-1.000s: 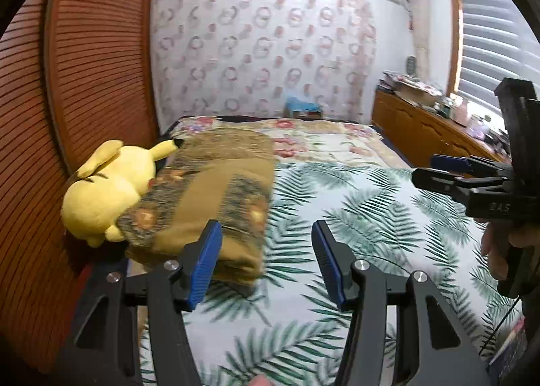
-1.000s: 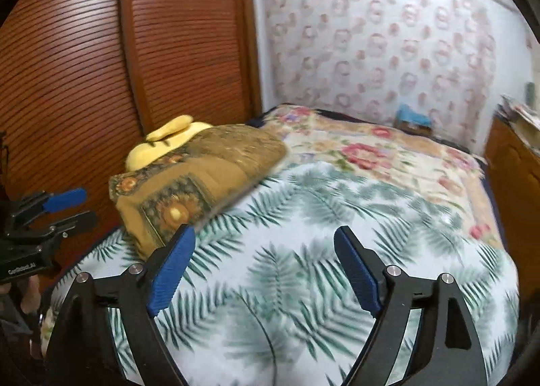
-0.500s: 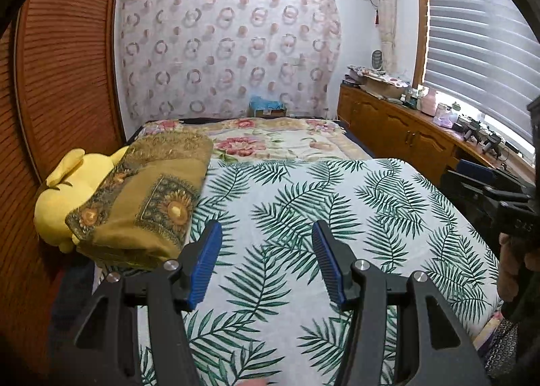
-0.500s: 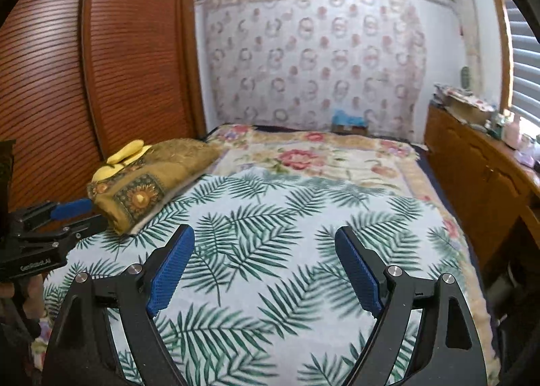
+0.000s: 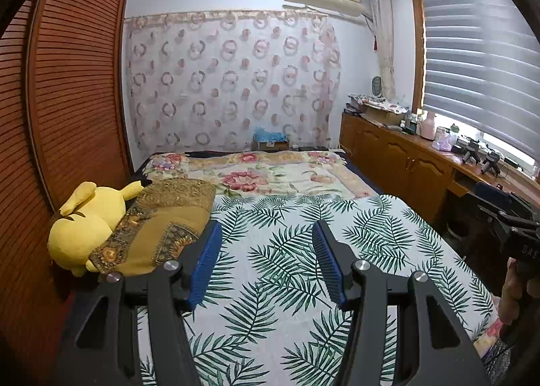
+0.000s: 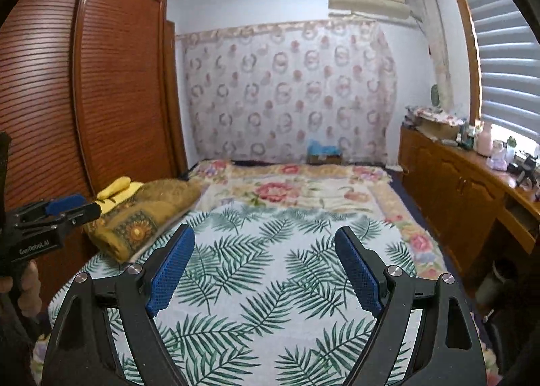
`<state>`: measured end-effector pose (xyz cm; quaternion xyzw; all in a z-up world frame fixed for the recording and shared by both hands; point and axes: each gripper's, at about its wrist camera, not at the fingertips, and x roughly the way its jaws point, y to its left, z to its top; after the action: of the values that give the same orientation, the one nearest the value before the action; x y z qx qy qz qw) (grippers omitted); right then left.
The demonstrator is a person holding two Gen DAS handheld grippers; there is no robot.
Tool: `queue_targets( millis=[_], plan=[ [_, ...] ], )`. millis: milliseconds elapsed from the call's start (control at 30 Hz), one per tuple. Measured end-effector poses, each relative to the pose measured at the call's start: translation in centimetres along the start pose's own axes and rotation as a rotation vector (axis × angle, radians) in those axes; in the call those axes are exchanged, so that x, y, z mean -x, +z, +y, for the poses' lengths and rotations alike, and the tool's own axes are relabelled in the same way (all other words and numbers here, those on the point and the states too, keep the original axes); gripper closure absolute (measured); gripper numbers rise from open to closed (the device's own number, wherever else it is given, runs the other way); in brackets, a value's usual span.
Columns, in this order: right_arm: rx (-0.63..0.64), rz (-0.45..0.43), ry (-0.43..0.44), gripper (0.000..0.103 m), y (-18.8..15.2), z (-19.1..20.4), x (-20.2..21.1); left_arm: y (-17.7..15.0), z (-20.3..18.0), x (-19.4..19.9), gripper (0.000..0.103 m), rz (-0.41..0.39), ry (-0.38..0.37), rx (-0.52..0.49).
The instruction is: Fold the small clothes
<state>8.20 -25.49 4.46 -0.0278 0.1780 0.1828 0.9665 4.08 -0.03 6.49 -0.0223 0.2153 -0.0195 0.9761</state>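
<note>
Bedroom swings wider now; both tongs, left (image 5: 266, 261) and right (image 6: 263, 267), have lifted, jaws apart, empty; no small clothes visible, bed (image 5: 297, 251) bare toward twelve o'clock.

Wall ahead: ring-patterned pink curtain (image 5: 233, 82)
Left: louvred brown wooden wardrobe (image 6: 84, 82)
Right: low wooden cabinet (image 5: 398, 156), slatted window blind (image 5: 479, 58)

I see my left gripper (image 5: 266, 251) and right gripper (image 6: 265, 266): black angular frames, ribbed blue pads, silver screws. White "GenRobot.AI" lettering marks one body; bare fingers (image 6: 28, 279) show skin.
</note>
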Motion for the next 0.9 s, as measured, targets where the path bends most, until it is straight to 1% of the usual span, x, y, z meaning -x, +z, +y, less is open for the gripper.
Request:
queue_targets(
  millis=[267, 900],
  plan=[
    [-0.005, -0.021, -0.004, 0.016, 0.2, 0.0, 0.8, 0.2, -0.1, 1.3, 0.048, -0.025, 0.012, -0.005],
    [-0.007, -0.014, -0.016, 0.016, -0.1, 0.4, 0.8, 0.0, -0.4, 1.3, 0.048, -0.021, 0.033, -0.008]
  ],
)
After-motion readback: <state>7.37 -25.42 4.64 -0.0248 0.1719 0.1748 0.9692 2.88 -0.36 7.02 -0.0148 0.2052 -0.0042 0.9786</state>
